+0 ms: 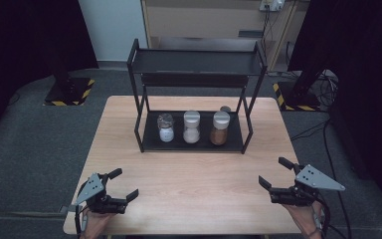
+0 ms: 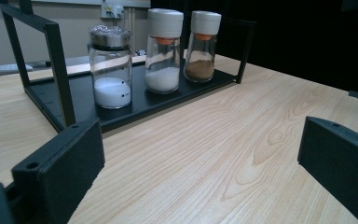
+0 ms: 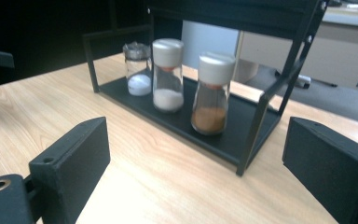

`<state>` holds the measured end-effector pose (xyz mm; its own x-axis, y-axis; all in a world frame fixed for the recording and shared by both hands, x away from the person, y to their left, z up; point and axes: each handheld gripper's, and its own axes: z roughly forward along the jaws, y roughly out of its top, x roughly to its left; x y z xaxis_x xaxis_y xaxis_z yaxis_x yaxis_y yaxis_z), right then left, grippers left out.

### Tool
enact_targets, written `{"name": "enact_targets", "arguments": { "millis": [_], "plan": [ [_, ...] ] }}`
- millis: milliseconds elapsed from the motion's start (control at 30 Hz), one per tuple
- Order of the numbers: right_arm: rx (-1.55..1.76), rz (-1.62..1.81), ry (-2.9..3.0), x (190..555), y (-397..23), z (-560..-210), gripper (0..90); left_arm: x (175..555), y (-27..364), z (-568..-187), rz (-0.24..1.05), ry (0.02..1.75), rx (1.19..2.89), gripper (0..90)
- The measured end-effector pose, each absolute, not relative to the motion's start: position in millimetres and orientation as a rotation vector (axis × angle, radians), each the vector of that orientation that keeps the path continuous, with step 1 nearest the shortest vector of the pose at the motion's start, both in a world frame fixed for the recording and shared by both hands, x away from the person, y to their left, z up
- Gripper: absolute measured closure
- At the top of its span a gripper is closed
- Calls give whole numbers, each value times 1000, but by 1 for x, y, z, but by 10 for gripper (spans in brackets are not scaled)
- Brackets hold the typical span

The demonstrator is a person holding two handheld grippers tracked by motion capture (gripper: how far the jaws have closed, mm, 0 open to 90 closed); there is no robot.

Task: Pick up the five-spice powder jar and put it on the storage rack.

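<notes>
Three glass jars — a silver-capped one of white powder (image 1: 166,128), a white-capped one of white grains (image 1: 191,127), a white-capped one of brown powder (image 1: 220,129) — stand on the black metal rack's (image 1: 135,79) lower tray, mid pale wooden table (image 1: 194,174), grey floor around. The left gripper (image 1: 121,184) and right gripper (image 1: 273,173) gape, empty, well apart from them. The right gripper view adds a marker pen (image 3: 303,82) behind.

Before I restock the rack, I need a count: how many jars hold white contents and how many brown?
White contents: 2, the silver-capped jar and the middle jar
Brown contents: 1, the right jar
Total: 3 jars on the rack
</notes>
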<state>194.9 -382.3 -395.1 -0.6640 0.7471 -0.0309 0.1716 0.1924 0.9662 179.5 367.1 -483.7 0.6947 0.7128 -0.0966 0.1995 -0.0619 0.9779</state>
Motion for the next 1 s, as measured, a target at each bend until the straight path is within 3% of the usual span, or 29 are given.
{"name": "enact_targets", "arguments": {
  "millis": [1000],
  "plan": [
    [898, 1449, 1976, 192, -385, -427, 77, 179, 368, -484, 490, 755, 1606, 0]
  ]
}}
